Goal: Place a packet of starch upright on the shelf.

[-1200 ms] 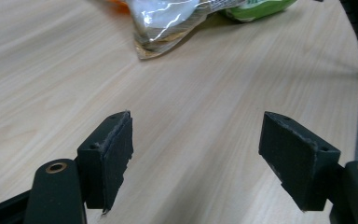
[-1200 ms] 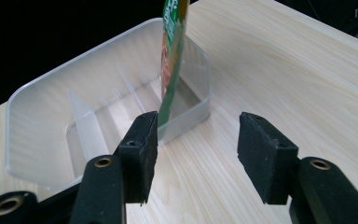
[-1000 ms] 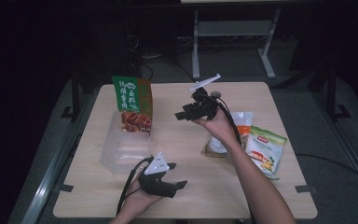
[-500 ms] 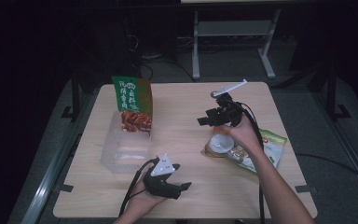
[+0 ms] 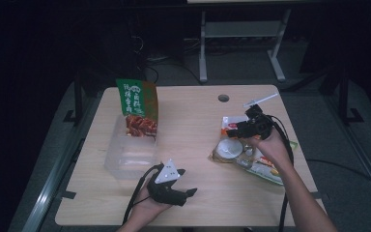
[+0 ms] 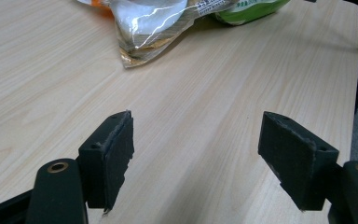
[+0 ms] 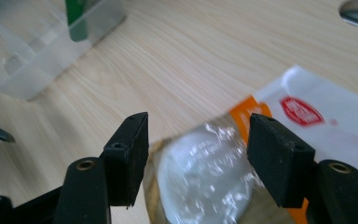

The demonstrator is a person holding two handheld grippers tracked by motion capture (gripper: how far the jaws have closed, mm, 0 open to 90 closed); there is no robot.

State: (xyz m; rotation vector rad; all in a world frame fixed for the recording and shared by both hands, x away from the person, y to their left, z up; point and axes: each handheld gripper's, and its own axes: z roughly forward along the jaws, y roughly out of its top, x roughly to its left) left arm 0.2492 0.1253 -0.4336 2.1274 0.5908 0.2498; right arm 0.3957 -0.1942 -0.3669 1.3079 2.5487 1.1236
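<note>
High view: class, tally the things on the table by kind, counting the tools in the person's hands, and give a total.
Snack packets: 4 (tall green packet, clear packet, white-and-orange packet, flat green packet)
Clear plastic box: 1
Hand-held grippers: 2 (left hand-held gripper open; right hand-held gripper, jaws just opening, above the clear packet, not pressing it)
Total: 7

The person's hand hides part of the green packet (image 5: 269,170) in the high view. In the left gripper view that packet (image 6: 249,6) and the clear packet (image 6: 151,21) run off the top edge at 12 o'clock. In the right gripper view the clear box (image 7: 42,44) at 10 o'clock is blurred and cut off. The print on the tall bag (image 5: 137,107) is too small to read.
</note>
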